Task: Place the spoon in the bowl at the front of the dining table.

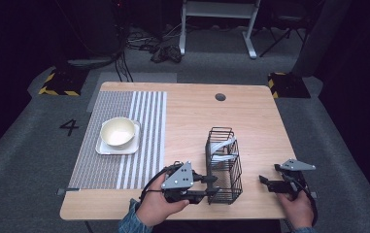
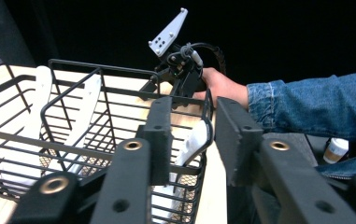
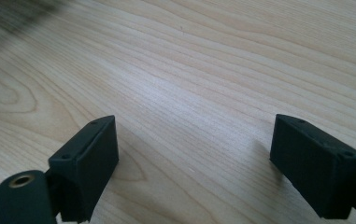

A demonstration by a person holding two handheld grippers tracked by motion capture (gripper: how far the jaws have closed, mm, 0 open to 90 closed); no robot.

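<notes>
A black wire basket (image 1: pixel 230 182) stands on the wooden table (image 1: pixel 260 121), right of the middle, with white plates (image 1: pixel 221 148) upright inside it. My left gripper (image 1: pixel 211 187) reaches level at the basket's near left corner. In the left gripper view its jaws (image 2: pixel 194 121) straddle the basket's rim wire (image 2: pixel 119 71) and the edge of a white plate (image 2: pixel 194 140), with narrow gaps still showing beside the pads. My right gripper (image 1: pixel 269 174) rests low at the table's near right, apart from the basket. Its jaws (image 3: pixel 194 149) stand wide open over bare wood.
A cream bowl (image 1: pixel 118 131) sits on a square white plate (image 1: pixel 106 148) on a striped grey placemat (image 1: pixel 143 145) at the left. A dark cable hole (image 1: pixel 220 97) lies near the far edge. A paper cup (image 2: pixel 337 150) shows below the denim sleeve (image 2: pixel 316 109).
</notes>
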